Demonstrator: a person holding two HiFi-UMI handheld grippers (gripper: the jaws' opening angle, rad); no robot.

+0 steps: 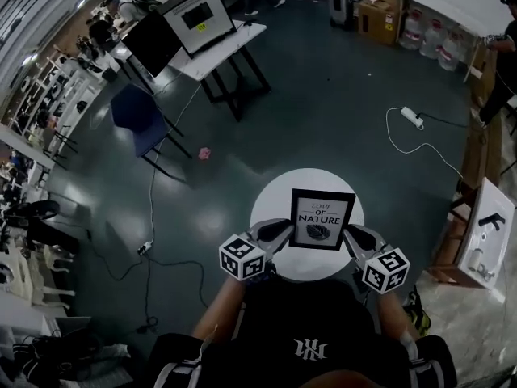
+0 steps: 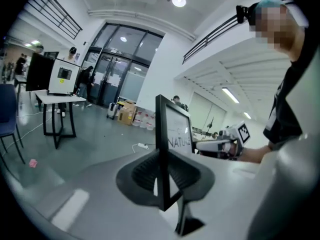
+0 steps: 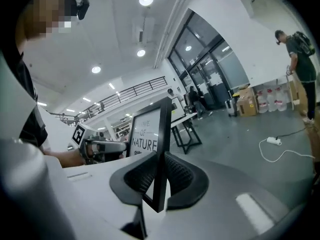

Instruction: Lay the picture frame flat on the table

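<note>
Where the cardboard boxes (image 1: 380,10) stand on the floor well beyond the round white bench (image 1: 271,200), water jugs (image 1: 428,31) line up just beside them; what the boxes hold cannot be made out. A power strip (image 1: 412,118) lies on the floor beyond the bench's right, a blue chair (image 1: 136,118) beyond its left. Near the bench's middle the picture frame (image 1: 322,219) stands upright, your left gripper (image 1: 279,231) clamped on its left edge, your right gripper (image 1: 353,234) on its right edge.

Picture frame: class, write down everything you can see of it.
The picture frame has a thin black rim round a white print reading LOVE OF NATURE above a dark leaf. It stands upright on the round white table, its left edge clamped in the left tongs, its right edge in the right tongs.
</note>
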